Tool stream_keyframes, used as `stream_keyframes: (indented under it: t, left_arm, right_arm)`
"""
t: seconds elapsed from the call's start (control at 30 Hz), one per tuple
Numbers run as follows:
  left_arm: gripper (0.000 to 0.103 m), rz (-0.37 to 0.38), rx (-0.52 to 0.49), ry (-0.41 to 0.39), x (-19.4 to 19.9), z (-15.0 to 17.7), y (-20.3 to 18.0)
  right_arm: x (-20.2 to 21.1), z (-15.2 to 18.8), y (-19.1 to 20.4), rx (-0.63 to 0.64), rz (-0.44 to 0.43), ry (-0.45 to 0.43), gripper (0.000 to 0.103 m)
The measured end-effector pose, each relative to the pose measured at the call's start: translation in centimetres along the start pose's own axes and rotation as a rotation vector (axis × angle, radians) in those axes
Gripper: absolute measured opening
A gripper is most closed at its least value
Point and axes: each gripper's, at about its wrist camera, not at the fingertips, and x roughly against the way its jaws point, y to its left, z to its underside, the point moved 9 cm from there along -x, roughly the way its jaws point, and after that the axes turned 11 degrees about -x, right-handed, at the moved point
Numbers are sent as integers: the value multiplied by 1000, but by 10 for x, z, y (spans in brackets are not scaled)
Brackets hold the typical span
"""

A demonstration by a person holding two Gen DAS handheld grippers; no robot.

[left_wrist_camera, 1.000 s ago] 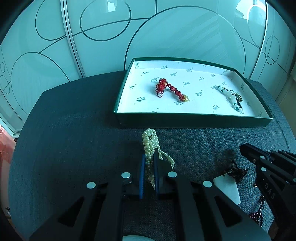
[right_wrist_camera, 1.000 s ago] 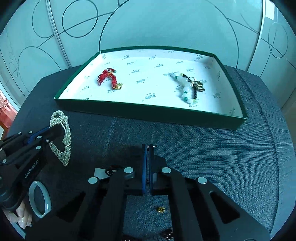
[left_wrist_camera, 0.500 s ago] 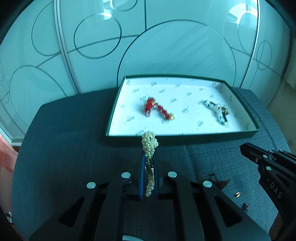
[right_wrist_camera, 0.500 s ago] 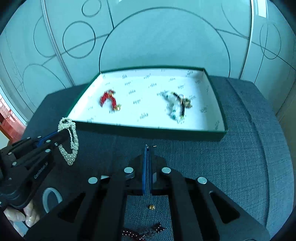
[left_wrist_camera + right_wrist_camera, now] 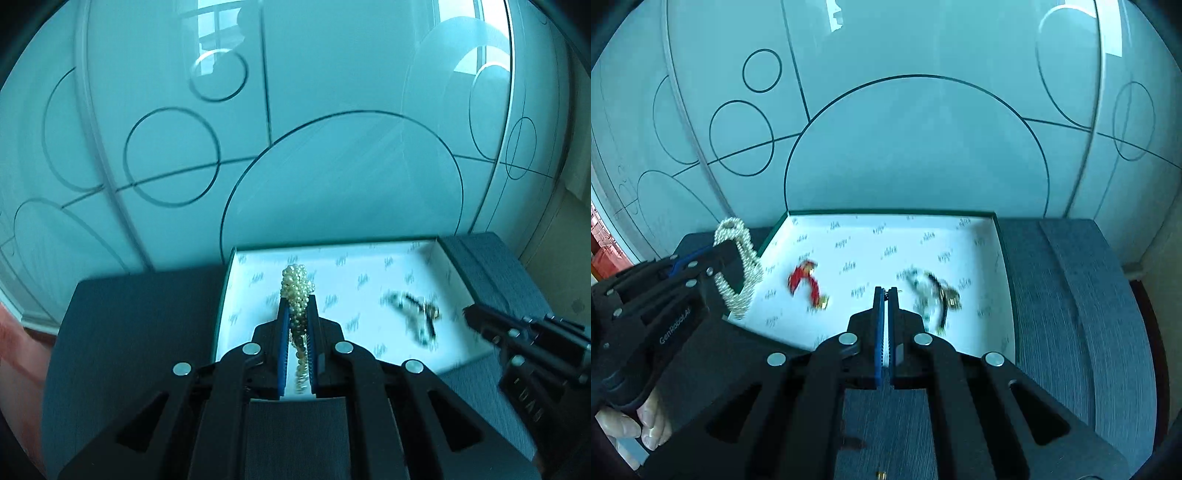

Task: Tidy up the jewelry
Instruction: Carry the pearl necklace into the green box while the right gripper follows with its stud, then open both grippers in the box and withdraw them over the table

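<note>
Left gripper [image 5: 298,308] pinches the cream pearl bead necklace [image 5: 297,291] above the white-lined green tray [image 5: 1006,280]; right gripper [image 5: 886,291], jaws closed, empty.

A dark grey fabric surface [image 5: 1071,314] carries an open green box [image 5: 1001,236] and a small gold bead [image 5: 881,473].

Left view: left hand-held gripper [image 5: 298,306] hides the red piece [image 5: 805,282]. Green-white piece [image 5: 415,314] motion-blurred in both views, beads unreadable. Tiny gold bit [image 5: 881,474] cut by bottom edge. Pearl strand [image 5: 297,295] lower end hidden between pads.
</note>
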Motion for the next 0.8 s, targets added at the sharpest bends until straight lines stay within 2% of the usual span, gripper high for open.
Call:
stream_keyframes:
  t: [0.17, 0.47, 0.5, 0.57, 0.63, 0.7, 0.8]
  left_arm:
    - [8, -11, -25, 21, -41, -15, -7]
    - [9, 23, 21, 159, -114, 24, -14]
    - [12, 21, 24, 167, -117, 26, -13]
    - [24, 22, 25, 190, -122, 32, -15]
    - [54, 14, 27, 186, -121, 33, -16]
    - [62, 16, 21, 161, -111, 30, -17]
    - [69, 27, 14, 142, -91, 26, -17]
  right_arm:
    - [-41, -10, -4, 10, 19, 32, 2]
    - [-107, 4, -20, 9, 57, 129, 3]
    - [-110, 6, -22, 3, 59, 131, 5]
    - [-114, 8, -25, -7, 62, 136, 17]
    - [-114, 9, -26, -8, 65, 131, 23]
    - [-108, 6, -26, -10, 60, 122, 23]
    - [-88, -3, -25, -21, 47, 97, 25]
